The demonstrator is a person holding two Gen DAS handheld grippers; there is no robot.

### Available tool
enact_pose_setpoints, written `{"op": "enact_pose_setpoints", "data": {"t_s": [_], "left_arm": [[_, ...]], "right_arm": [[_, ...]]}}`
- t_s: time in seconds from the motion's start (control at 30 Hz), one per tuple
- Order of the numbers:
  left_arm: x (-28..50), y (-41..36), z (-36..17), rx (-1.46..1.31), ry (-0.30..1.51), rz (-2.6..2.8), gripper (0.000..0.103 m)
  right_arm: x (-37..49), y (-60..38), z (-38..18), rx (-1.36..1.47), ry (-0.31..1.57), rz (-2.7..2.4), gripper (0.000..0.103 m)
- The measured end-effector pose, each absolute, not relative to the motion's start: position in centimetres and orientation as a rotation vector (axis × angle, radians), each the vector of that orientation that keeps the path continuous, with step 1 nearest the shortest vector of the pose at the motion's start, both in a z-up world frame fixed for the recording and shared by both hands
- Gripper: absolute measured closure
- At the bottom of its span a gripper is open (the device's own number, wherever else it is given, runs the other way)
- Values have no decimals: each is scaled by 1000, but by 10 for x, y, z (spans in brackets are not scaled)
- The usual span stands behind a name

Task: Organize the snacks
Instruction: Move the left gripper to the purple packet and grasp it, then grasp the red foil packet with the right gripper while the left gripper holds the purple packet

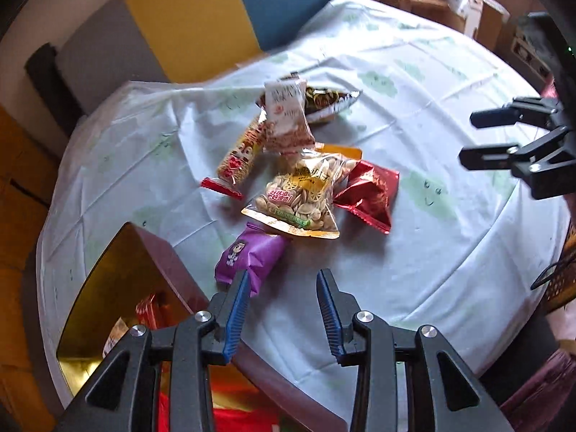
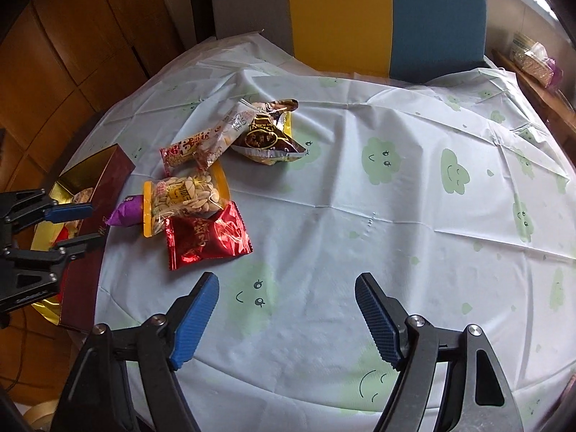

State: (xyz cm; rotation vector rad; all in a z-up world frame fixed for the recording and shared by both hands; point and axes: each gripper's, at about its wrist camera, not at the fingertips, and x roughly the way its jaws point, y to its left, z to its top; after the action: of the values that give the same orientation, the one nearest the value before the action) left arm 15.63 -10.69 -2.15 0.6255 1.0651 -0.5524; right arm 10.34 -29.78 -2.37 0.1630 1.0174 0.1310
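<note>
- At the far left edge of the table (image 2: 360, 216) we see the dark red box (image 2: 108, 176), gold inside, with a few packets lying in it.
- Our left gripper (image 1: 282, 309) hangs over the box's rim, jaws partly apart and empty, just near the purple packet (image 1: 248, 255).
- Right of the box lies the snack pile: the purple packet touches the seed bag (image 2: 185, 198), and the red foil packet (image 2: 207, 239) overlaps the bag's near edge.
- Farther off lie a long pink packet (image 2: 187, 149), a white one (image 2: 235, 122) and a dark brown bag (image 2: 268, 138), overlapping.
- Our right gripper (image 2: 286, 318) hovers over bare cloth right of the pile, jaws wide and empty.
</note>
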Motion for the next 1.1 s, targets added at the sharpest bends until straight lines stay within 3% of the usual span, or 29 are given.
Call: {"op": "enact_pose_setpoints", "data": {"t_s": [0.5,0.63,1.1], "left_arm": [[208,-104,-63,696,1201,-514,62],[205,-102,-60,674,1191,-517,68],[91,-121,-45,498,1142,-608,71]], "right_arm": [[103,-297,-20,196,1015,161,22],[104,-296,-20,189,1012,155,22],[103,-298,-23,179,1020,135,22]]}}
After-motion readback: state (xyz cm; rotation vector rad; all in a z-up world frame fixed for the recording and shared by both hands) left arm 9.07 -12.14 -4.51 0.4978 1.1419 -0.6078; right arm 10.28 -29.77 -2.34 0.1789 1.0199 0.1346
